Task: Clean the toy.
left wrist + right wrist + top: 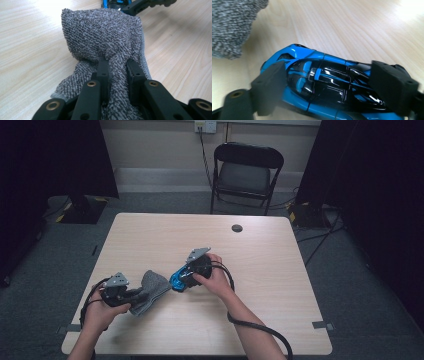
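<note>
On the table (260, 270), two grips.
Left gripper (117, 72) pinches the grey cloth (105, 35); just beyond it, right gripper (327, 82) clamps the blue toy car (324, 80).

Blue toy car's (324, 85) lower end cut by the frame edge — grey cloth (234, 25) beside it blurred.

Beyond the work: table, chair and room

A pale wood-grain table (270, 270) with a round dark grommet (237, 228) near its far edge stands on grey carpet (350, 285). Behind it a black folding chair (246, 172) faces the table, a wall socket (205, 125) above it, dark curtains (380, 180) at both sides
</note>
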Action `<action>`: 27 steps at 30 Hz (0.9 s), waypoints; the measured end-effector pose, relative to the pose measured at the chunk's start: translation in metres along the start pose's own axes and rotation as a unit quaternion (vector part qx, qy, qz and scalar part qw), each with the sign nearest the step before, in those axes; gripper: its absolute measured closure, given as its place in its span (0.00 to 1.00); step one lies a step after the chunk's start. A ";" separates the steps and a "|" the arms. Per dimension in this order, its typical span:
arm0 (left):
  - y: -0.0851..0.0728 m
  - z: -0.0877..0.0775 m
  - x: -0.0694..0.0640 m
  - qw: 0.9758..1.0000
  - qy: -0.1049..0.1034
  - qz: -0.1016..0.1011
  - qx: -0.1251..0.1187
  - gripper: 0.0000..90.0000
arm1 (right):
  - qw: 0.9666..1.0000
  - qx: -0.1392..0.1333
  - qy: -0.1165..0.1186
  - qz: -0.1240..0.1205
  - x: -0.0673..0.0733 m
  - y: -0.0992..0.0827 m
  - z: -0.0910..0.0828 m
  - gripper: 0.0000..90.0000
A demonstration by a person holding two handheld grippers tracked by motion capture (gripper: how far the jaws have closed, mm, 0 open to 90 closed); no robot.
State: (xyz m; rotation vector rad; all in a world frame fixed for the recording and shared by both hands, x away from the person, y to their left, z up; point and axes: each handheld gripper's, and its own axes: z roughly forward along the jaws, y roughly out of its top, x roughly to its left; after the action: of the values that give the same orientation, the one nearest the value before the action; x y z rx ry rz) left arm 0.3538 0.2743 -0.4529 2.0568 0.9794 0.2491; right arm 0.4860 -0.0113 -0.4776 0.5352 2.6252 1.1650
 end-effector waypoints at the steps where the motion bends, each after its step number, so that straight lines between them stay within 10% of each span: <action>1: 0.001 -0.001 0.000 1.000 0.000 0.002 -0.002 0.84 | 1.000 -0.001 0.006 0.005 -0.001 0.001 -0.001 0.16; 14: 0.029 0.010 -0.018 0.999 -0.009 0.001 -0.032 0.84 | 1.000 -0.006 -0.005 -0.006 -0.010 -0.002 -0.044 0.16; 27: 0.068 0.054 -0.057 0.998 -0.037 0.043 -0.027 0.83 | 0.998 -0.023 -0.036 0.044 -0.032 -0.053 -0.120 0.16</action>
State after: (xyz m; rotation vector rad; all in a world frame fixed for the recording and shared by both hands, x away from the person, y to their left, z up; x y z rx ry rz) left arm 0.3793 0.1768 -0.4273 2.0460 0.8327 0.2392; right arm 0.4621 -0.1375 -0.4360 0.6767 2.5299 1.2059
